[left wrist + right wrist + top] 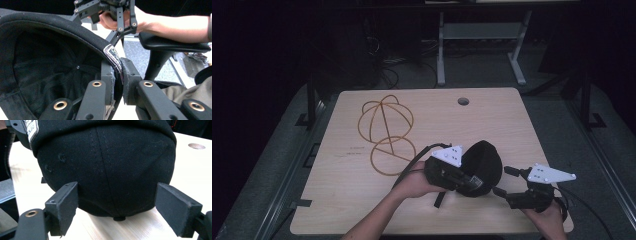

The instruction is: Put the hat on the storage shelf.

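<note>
A black cap point(484, 162) lies on its crown on the light wooden table point(492, 115), near the front middle. My left gripper point(473, 181) is shut on the cap's rim; in the left gripper view its pads point(130, 82) pinch the rim and its white-edged inner band, with the cap's hollow inside point(50, 62) to the left. My right gripper point(502, 181) stands open just right of the cap. In the right gripper view my right gripper point(122, 208) has its pads point(66, 207) on either side of the cap's rounded crown point(107, 165), apart from the cloth.
A gold wire head-shaped frame point(384, 132) lies at the table's back left. A round cable hole point(463, 101) sits near the far edge. A black chair armrest point(172, 43) is beside the table. A desk frame point(482, 45) stands on the floor beyond.
</note>
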